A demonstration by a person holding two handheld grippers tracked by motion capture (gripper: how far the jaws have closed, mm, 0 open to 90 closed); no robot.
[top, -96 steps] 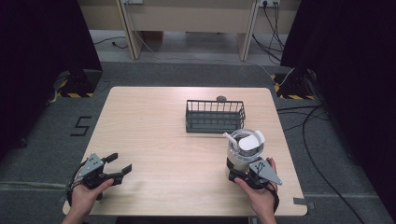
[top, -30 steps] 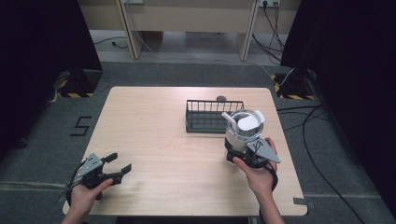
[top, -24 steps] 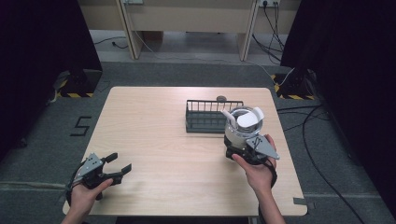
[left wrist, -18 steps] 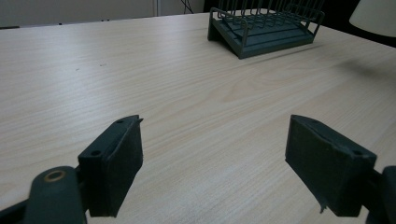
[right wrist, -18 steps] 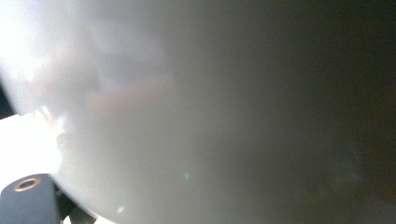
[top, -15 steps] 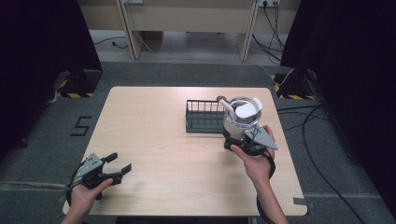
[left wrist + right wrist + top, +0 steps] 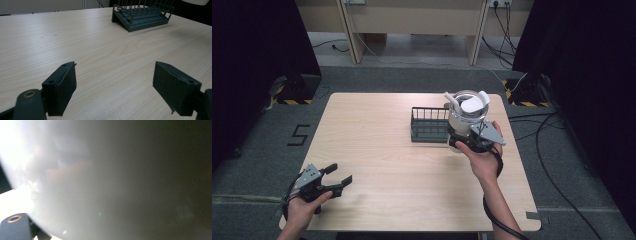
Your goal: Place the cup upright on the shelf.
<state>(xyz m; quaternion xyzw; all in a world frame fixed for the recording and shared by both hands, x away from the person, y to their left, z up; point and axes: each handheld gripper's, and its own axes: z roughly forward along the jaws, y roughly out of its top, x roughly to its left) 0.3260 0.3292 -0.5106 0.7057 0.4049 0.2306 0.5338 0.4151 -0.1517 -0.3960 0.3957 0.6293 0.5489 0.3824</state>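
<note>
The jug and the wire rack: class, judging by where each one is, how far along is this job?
Done: the right gripper is shut on the clear jug and has it off the table. In hand: the jug hangs at the near right end of the dark wire rack, tilted slightly. Left: setting it down, probably in the rack, and letting go. The left gripper rests open at the near left corner.
</note>
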